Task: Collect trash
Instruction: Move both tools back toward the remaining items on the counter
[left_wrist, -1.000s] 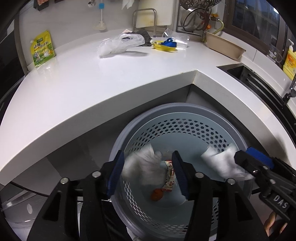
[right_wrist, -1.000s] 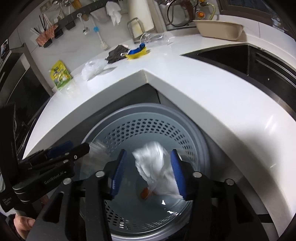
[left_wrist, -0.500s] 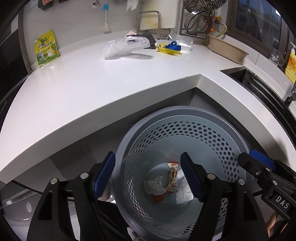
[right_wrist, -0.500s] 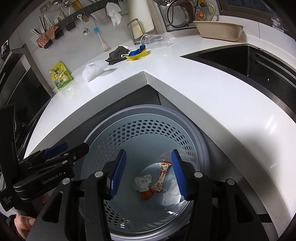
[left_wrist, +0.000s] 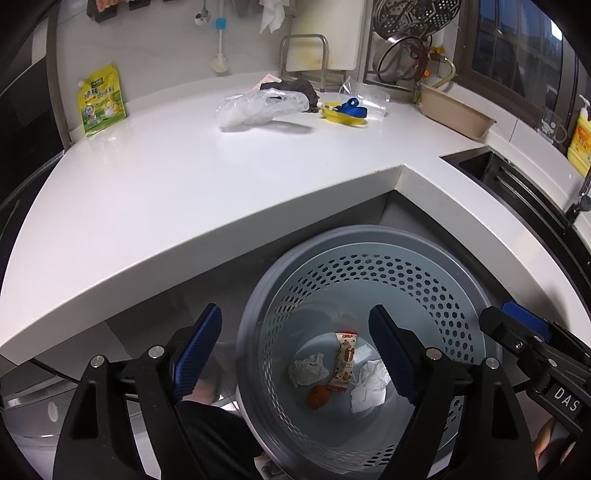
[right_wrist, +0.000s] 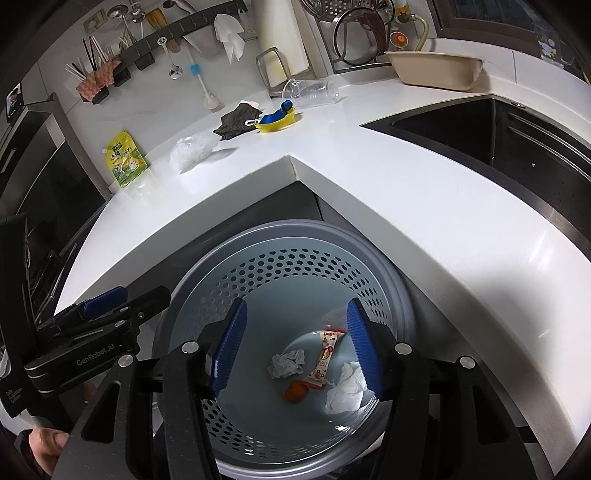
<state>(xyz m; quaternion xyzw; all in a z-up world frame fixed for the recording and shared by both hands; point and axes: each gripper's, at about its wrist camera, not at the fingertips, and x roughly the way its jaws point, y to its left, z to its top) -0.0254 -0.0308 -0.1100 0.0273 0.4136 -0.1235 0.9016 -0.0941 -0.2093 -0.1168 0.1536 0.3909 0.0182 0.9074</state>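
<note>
Hanging empty and wide over the bin (left_wrist: 369, 266), both tongs (left_wrist: 295, 350) (right_wrist: 293, 347) have just been opening.

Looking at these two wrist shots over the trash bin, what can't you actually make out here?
- Bin: near rim cut off by the bottom edge and hidden behind the left gripper in the left wrist view.
- Small orange item: too small to identify, either view.
- Snack wrapper: print too small to read.
- Sink interior: dark, right wrist view.
- Right gripper: its right finger covers part of one crumpled tissue.
</note>
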